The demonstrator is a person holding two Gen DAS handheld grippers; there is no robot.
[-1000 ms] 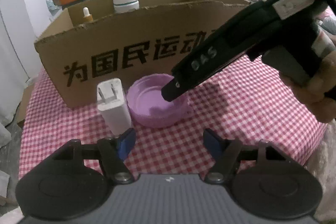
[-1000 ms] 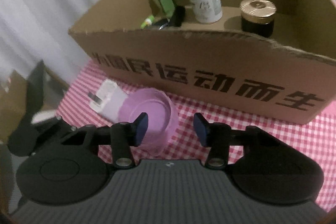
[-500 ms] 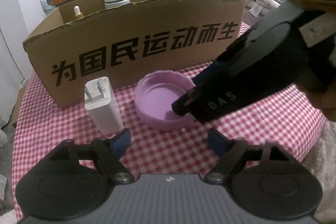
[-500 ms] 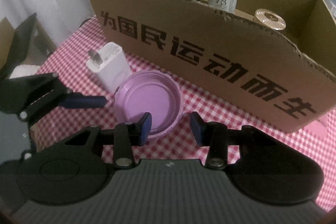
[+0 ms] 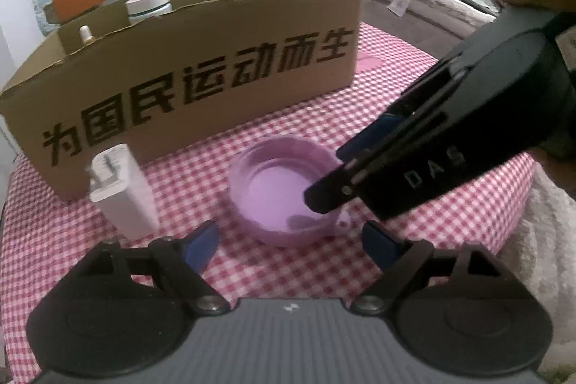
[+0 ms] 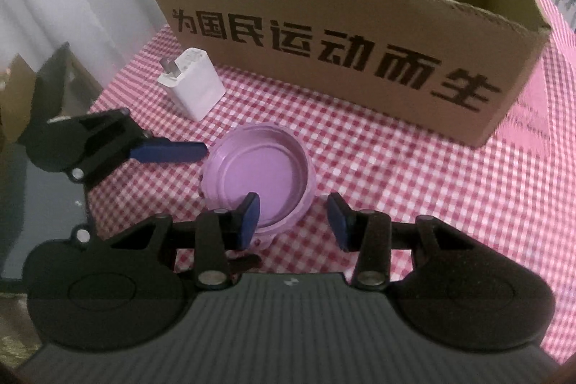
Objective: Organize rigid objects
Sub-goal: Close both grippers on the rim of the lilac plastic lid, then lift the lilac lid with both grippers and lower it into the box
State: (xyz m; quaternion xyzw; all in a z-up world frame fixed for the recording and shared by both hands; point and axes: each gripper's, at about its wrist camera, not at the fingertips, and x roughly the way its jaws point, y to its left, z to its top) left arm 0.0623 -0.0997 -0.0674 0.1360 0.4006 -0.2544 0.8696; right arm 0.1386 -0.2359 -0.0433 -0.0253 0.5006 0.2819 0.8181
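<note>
Lid pickup is the step in hand, judged from how the claws stand; the purple lid (image 6: pixel 257 173) lies open side up on the checked counter (image 6: pixel 378 168), at the centre of the right wrist view, in front of the cardboard box (image 6: pixel 342 35) and apart from it; the white charger (image 6: pixel 192 83) stands to its upper left, near the box wall. Right claw (image 6: pixel 293 216) sits at a narrow gap with nothing pinched; its left pad hangs over the inside of the lid and its right pad outside the rim, so the near wall lies between them; lower until both pads overlap the wall, then close squarely, since a grip on the top edge alone would probably slip. Left claw (image 5: pixel 293 242) is wide and its jaws are opening; nothing lies between them, and in the right wrist view one of its fingers (image 6: pixel 169 150) comes close to the lid's left edge, contact not discernible; keep it off the lid during the lift. Clear the torn front edge of the box before release; bottles and a jar already occupy the inside, so choose a bare patch.
</note>
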